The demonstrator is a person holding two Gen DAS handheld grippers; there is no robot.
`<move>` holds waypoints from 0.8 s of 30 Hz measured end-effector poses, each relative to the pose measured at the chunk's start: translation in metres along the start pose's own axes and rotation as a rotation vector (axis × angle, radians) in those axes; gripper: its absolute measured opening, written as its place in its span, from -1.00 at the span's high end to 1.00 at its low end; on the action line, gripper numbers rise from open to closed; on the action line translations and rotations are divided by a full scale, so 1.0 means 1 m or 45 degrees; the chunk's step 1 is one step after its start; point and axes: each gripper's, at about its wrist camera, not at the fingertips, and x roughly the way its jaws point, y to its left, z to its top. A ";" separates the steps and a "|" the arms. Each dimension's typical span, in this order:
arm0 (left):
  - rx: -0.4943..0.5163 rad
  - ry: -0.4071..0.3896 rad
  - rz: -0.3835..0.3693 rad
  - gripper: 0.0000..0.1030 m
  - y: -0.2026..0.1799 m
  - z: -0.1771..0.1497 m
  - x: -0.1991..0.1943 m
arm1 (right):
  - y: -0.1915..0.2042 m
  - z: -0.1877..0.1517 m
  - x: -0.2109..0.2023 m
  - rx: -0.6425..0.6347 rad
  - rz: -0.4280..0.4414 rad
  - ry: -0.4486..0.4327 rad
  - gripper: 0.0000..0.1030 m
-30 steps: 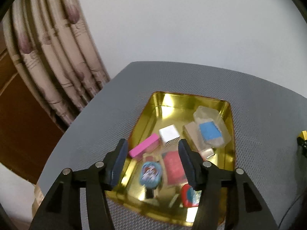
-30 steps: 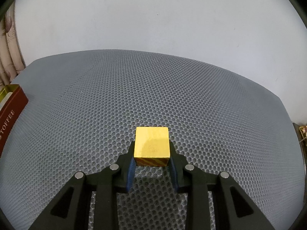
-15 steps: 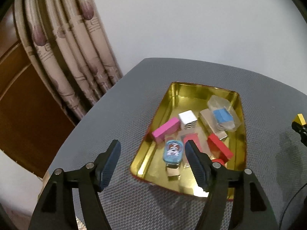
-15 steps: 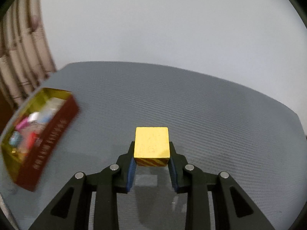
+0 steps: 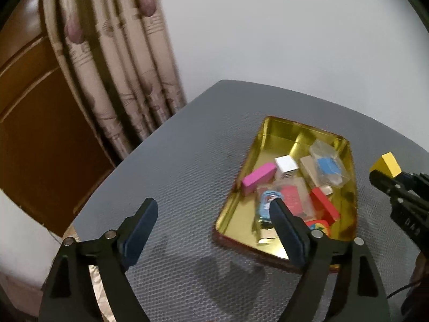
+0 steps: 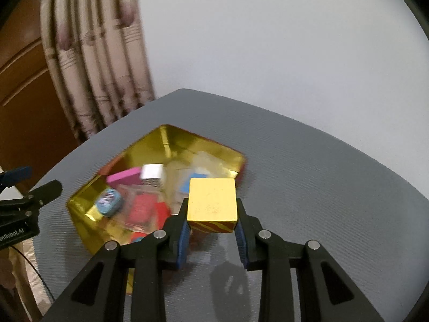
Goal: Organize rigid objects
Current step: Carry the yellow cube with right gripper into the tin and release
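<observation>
A gold tin tray (image 5: pixel 278 128) (image 6: pixel 166 139) sits on the grey mesh table and holds several small objects: a pink block (image 5: pixel 258 178), a white cube (image 5: pixel 287 163), a blue item in clear plastic (image 5: pixel 328 166), a red block (image 5: pixel 323 205). My right gripper (image 6: pixel 213 220) is shut on a yellow cube (image 6: pixel 211 200) (image 5: pixel 387 163) and holds it above the tray's right edge. My left gripper (image 5: pixel 214 230) is open and empty, above the table at the tray's near left corner.
A beige patterned curtain (image 5: pixel 112 67) and a brown wooden door (image 5: pixel 34 123) stand to the left beyond the table edge. A white wall is behind. Bare grey mesh table (image 6: pixel 321 174) lies right of the tray.
My left gripper has pulled back and left off the tray, jaws wider. My right gripper has carried the yellow cube leftward to the tray.
</observation>
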 end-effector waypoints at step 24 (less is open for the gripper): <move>-0.104 0.079 0.037 -0.67 0.035 -0.007 0.015 | 0.061 0.012 0.061 -0.056 0.043 0.132 0.42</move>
